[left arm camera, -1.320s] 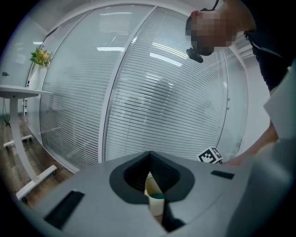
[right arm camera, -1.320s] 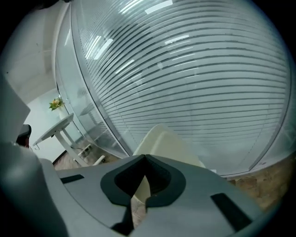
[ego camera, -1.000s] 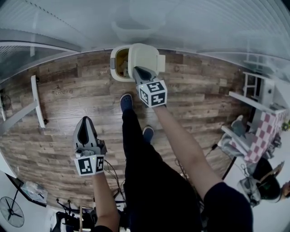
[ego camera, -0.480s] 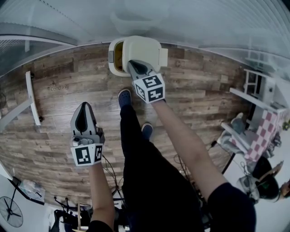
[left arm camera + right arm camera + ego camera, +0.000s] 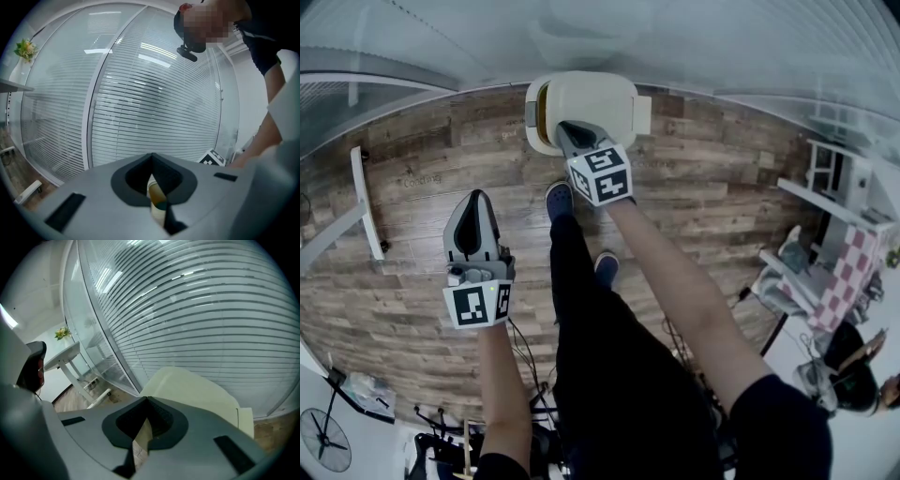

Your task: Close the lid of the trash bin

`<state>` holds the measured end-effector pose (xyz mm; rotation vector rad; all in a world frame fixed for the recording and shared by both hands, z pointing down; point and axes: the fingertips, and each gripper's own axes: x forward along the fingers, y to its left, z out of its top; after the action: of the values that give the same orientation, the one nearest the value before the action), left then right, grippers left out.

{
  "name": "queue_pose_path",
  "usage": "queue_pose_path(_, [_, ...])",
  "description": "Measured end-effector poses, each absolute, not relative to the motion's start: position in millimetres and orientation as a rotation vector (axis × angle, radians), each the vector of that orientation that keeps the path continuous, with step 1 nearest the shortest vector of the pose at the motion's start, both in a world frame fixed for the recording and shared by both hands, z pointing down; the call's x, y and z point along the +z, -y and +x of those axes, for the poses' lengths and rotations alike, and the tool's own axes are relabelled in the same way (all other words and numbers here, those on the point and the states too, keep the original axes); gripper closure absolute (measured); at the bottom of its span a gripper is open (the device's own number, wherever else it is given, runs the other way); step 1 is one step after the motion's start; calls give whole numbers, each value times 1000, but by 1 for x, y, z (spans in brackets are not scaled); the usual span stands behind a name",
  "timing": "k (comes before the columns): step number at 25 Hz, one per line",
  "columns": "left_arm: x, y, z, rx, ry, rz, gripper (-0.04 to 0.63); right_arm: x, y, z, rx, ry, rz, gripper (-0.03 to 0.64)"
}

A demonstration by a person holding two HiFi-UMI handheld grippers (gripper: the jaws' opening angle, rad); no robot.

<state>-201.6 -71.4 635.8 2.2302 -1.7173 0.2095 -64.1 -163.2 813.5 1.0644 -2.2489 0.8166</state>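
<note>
1. The trash bin (image 5: 532, 120) stands on the wooden floor (image 5: 412, 178) against a glass wall with blinds (image 5: 187, 310), just ahead of the person's shoe (image 5: 560, 199).
2. Its cream lid (image 5: 591, 98) lies tilted low over the bin. A narrow strip of the opening shows along the left side, yellowish inside.
3. The right tool (image 5: 562, 128) reaches forward, with its tip over the near edge of the lid. Its jaws are brought together with nothing between them. In the right gripper view the lid (image 5: 187, 385) rises just beyond the tool's tip (image 5: 146, 400). Whether the tip presses on the lid I cannot tell.
4. The left tool (image 5: 474, 197) is held well apart from the bin, over bare floor to the left of the person's legs. Its jaws (image 5: 151, 157) are also closed together and empty.
</note>
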Motion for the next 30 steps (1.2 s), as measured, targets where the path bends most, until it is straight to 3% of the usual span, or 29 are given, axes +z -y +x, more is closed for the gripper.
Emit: queue_pose_path(30, [658, 74, -240, 218, 1755, 2154, 589, 894, 161, -93, 891, 2027, 949, 614])
